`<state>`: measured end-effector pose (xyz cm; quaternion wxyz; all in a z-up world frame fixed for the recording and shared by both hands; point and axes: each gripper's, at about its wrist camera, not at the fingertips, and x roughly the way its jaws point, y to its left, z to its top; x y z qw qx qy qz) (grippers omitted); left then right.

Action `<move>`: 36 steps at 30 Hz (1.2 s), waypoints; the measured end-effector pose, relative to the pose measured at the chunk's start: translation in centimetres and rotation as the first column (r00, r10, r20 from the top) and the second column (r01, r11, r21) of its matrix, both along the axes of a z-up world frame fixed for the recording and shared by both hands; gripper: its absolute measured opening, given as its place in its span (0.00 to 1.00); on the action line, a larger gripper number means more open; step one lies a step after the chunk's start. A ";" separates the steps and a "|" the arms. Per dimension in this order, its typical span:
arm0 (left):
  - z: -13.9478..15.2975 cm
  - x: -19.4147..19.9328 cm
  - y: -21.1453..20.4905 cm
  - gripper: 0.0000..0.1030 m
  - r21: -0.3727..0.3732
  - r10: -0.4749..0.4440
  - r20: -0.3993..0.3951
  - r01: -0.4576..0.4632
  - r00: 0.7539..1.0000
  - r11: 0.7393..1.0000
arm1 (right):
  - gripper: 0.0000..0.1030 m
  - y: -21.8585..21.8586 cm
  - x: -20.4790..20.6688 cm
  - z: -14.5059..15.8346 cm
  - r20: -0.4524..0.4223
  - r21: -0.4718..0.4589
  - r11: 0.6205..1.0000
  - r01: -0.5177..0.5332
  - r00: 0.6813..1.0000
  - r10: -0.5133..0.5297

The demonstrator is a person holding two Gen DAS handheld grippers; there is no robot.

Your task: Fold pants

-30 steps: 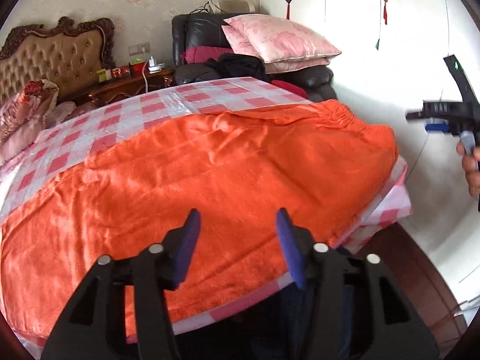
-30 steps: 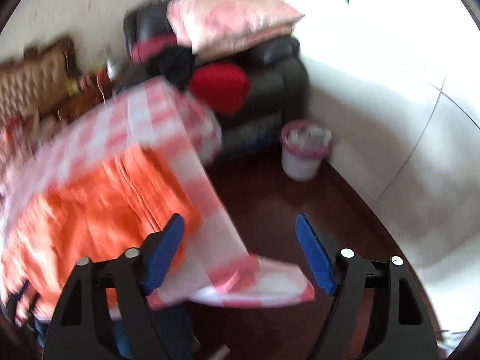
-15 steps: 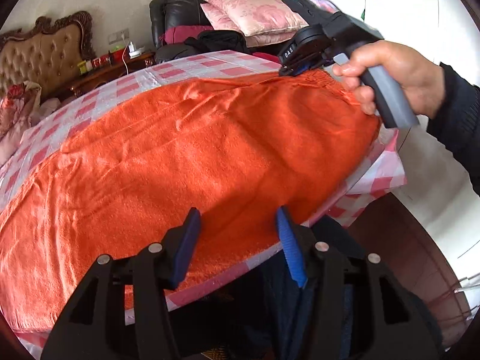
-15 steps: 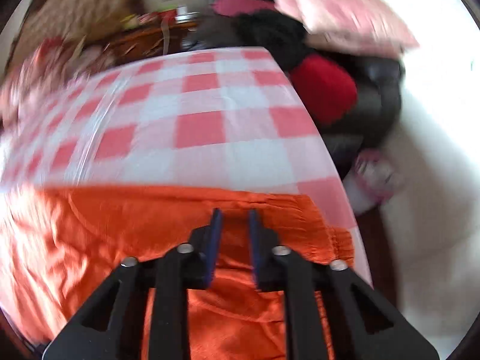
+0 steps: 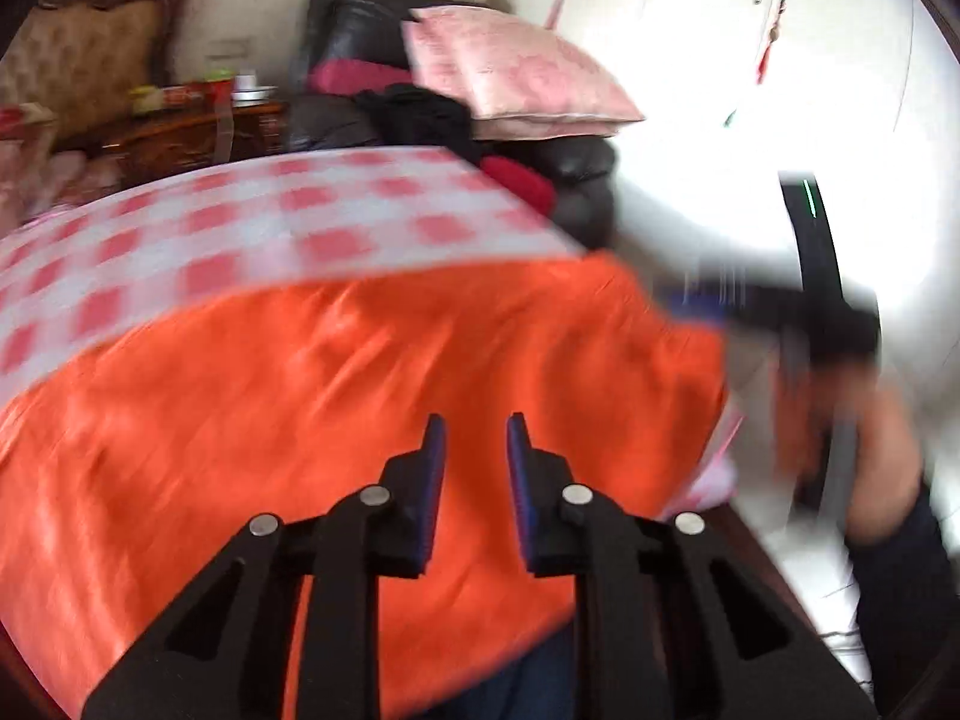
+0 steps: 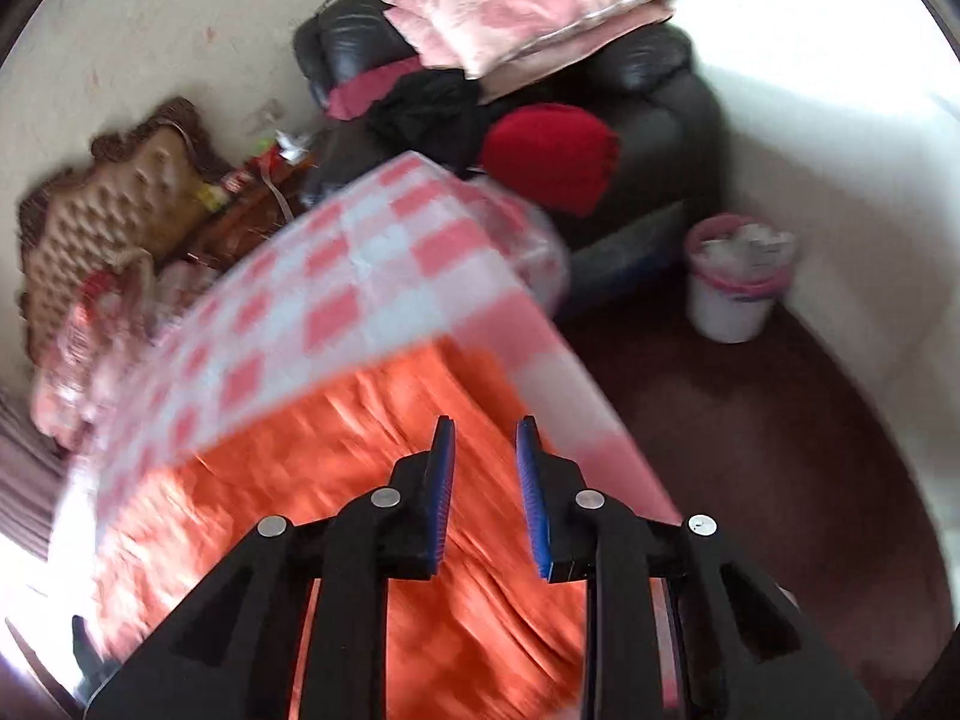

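Right claw [image 6: 485, 438] pulled back off the pants' waistband edge, gap slightly wider.
Left claw [image 5: 469, 435] narrowed, still part-spread, empty over orange pants [image 5: 336, 420]; floor [image 6: 750, 420] beside worktop [image 6: 372, 276] open.

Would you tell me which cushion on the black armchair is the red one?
The red cushion lies low on the seat, below the two stacked pink pillows that rest on the armchair.

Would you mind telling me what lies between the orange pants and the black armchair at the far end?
In both wrist views, a stretch of pink-and-white checked cloth lies between the orange pants and the black armchair; nothing rests on it.
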<state>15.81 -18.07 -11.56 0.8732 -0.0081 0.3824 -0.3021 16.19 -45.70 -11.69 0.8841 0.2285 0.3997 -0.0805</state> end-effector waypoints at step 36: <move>-4.5 -1.0 -2.8 0.21 0.185 0.092 -0.078 -0.076 0.993 0.980 | 0.21 2.7 -4.3 -3.0 0.002 -0.200 0.980 0.020 1.000 -0.020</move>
